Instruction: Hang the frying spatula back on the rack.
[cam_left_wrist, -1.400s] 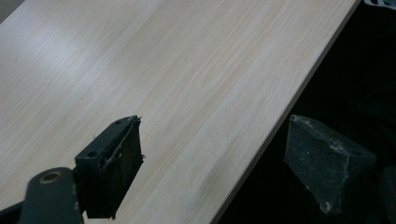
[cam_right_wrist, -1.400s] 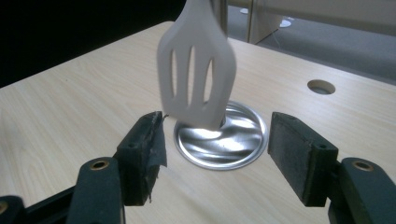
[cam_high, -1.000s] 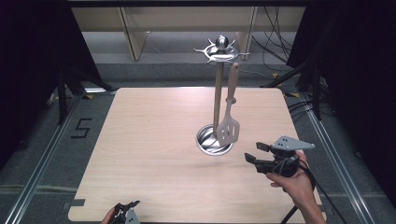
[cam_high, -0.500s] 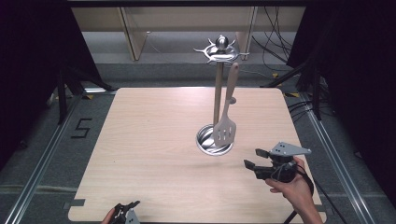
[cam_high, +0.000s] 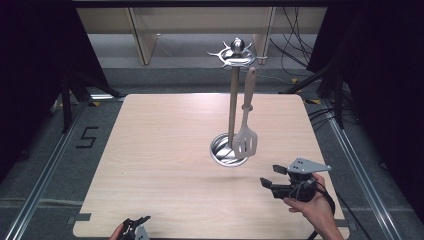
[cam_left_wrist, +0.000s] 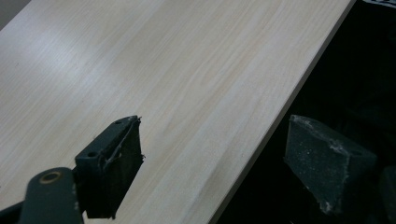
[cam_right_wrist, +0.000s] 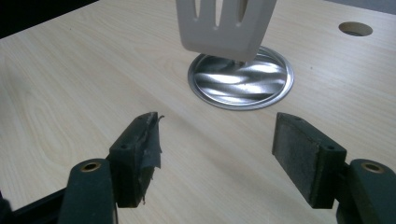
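Spatula (cam_high: 245, 135) hangs off the top hook of the rack (cam_high: 233, 107), blade dangling just above the rack's steel base (cam_high: 227, 150). Nothing grips it. In the right gripper view the blade (cam_right_wrist: 225, 23) sits dead ahead of your jaws, centred between them but well beyond the tips, base dish (cam_right_wrist: 241, 77) just behind it.

Change vs 1 s ago: your right gripper (cam_high: 270, 176) has backed off toward you and dropped lower over the table (cam_high: 165, 150); it was near the blade, now there's clear wood between the tips and the base. Jaws wide apart, empty, pads (cam_right_wrist: 142, 149) bare. Spatula hasn't shifted since, no visible swing.

Reads to me as hang step done and you're retreating. If so, task's nearly finished; just keep clear of the blade on the way out, since a nudge could knock it off the hook.

Left gripper (cam_high: 135, 226) parked at the near table edge, same spot as before. Its jaws also wide apart, empty; one pad (cam_left_wrist: 116, 161) over wood, the other past the edge.
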